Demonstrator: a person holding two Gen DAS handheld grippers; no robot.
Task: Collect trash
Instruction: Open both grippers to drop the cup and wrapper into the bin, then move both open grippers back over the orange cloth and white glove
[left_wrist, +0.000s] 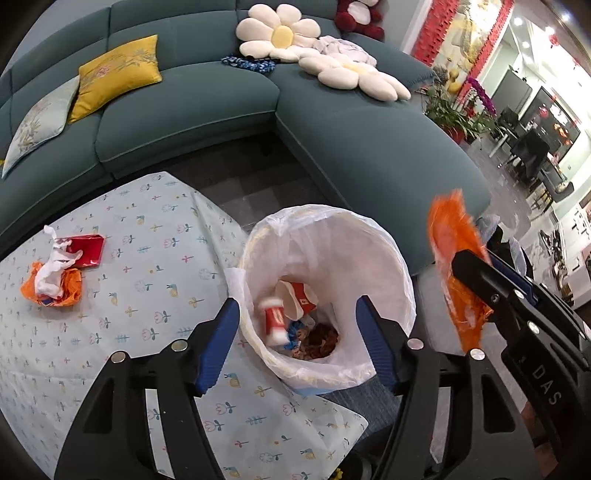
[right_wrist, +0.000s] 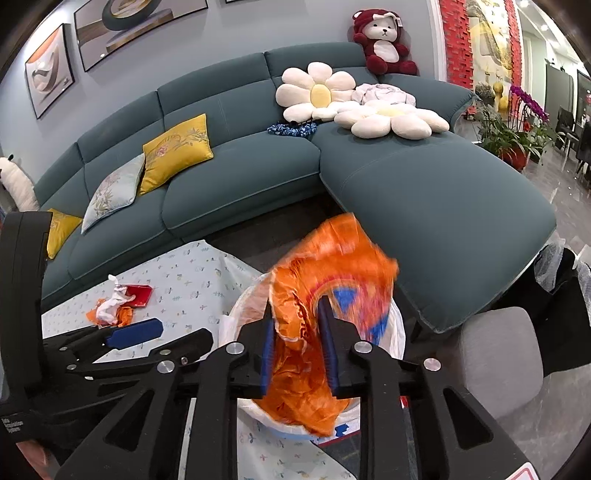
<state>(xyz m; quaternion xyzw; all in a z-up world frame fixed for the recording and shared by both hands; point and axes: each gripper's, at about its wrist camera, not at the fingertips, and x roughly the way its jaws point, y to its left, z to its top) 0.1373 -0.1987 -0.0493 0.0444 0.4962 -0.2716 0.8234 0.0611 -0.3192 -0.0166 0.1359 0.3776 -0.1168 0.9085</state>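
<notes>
A teal sofa (right_wrist: 240, 177) curves behind everything. In front of it lies my table (left_wrist: 155, 236) under a flower-print cloth, and against its edge stands the white-lined trash bin (left_wrist: 369, 236). My right gripper (right_wrist: 297, 332) has the crumpled orange wrapper (right_wrist: 332, 266) between its narrow jaws over the bin; whether the pads press on it I cannot tell. My left gripper (left_wrist: 299, 343) hangs above the bin with jaws wide and nothing between them; a red cup (left_wrist: 275, 319) sits inside. More trash (left_wrist: 59, 269) rests on the table.
</notes>
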